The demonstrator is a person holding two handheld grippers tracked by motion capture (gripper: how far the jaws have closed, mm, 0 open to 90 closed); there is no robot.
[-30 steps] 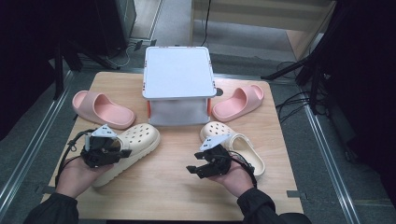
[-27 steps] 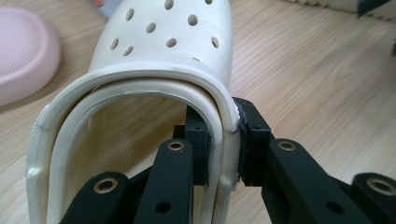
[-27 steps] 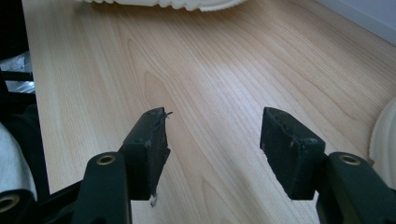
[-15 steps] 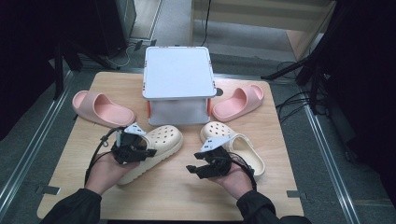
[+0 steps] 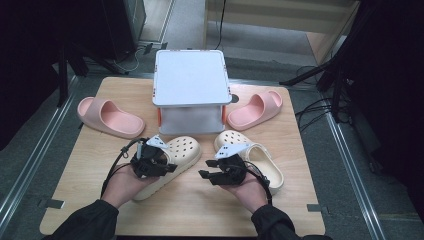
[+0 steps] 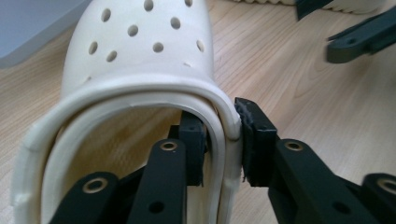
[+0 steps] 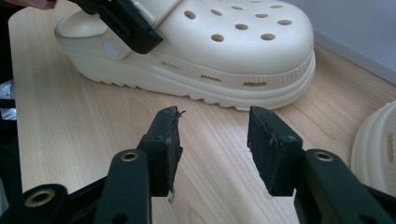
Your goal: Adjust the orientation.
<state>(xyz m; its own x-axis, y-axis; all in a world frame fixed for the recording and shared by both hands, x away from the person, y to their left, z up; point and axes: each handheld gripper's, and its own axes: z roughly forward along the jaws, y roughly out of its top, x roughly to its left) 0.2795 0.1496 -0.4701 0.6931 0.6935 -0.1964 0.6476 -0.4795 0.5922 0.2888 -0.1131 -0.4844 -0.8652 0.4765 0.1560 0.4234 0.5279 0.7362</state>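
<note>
Pale wood table (image 5: 300,125) carries a white lidded box (image 5: 190,95) at its far middle, the landmark here. Just in front of the box and to its left lies a cream clog (image 5: 172,162), long axis running diagonally, toe toward the box, heel toward the person. The left gripper (image 5: 150,165) straddles its side wall, jaws having just eased apart, pads (image 6: 252,140) barely touching. The right gripper (image 5: 220,175) hangs beside it, jaws spread but closing, nothing between them.

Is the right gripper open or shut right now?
Open: the right gripper has just been closing, with bare wooden table between its jaws.
</note>
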